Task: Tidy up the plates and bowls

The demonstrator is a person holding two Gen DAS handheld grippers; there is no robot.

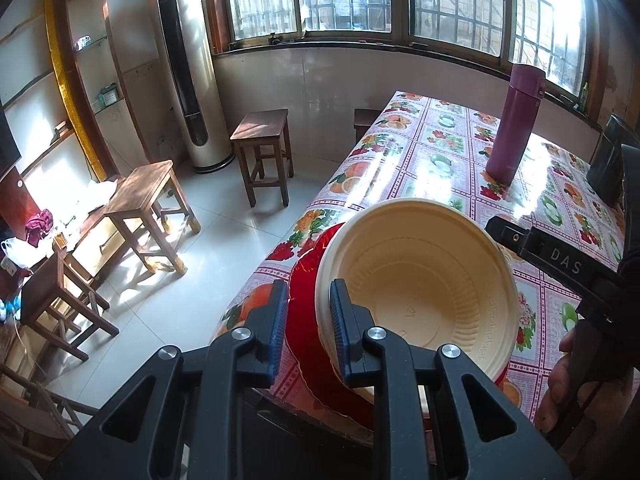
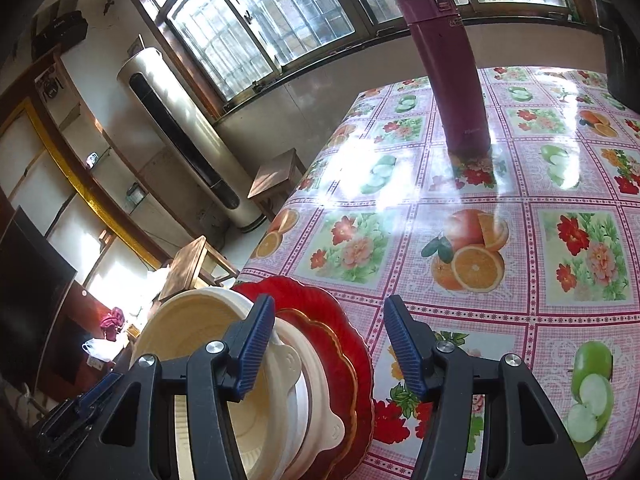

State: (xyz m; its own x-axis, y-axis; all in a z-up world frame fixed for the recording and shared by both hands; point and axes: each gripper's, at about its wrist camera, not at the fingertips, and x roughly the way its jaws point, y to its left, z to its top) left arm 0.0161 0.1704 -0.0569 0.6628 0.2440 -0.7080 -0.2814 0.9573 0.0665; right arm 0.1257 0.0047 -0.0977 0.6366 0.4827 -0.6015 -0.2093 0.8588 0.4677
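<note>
Bowl, left wrist view: cream bowl (image 1: 416, 280) sits on the red plate (image 1: 308, 320) at the near corner of the table (image 1: 440, 168), tipped so its hollow faces the camera
Left gripper: left gripper (image 1: 308, 320) is clamped on the stack's near edge, one pad outside the red plate, the other inside the bowl's rim, so plate and bowl are pinched together
Right gripper as seen from here: right gripper (image 1: 516, 240) reaches in from the right of the bowl, its tip just beside the far rim; touching or not, I cannot tell
Around: purple flask (image 1: 516, 124) stands upright well beyond the bowl, toward the window; wooden stools (image 1: 264, 148) are on the floor to the bowl's left, clear of the table

Bowl, right wrist view: bowl (image 2: 192, 320) and a second pale dish (image 2: 304, 360) lie nested on the red plate (image 2: 352, 344), all left of the gripper's midline
Right gripper: right gripper (image 2: 330, 344) stands apart; its left pad overlaps the stack's rim, its right pad is over bare tablecloth, and nothing is pressed between them
Key relation: stack lies left of the right gripper and is already held by the left one, which is nearer
In the way: only the flask (image 2: 452, 68), far behind the stack; judged no obstacle
</note>
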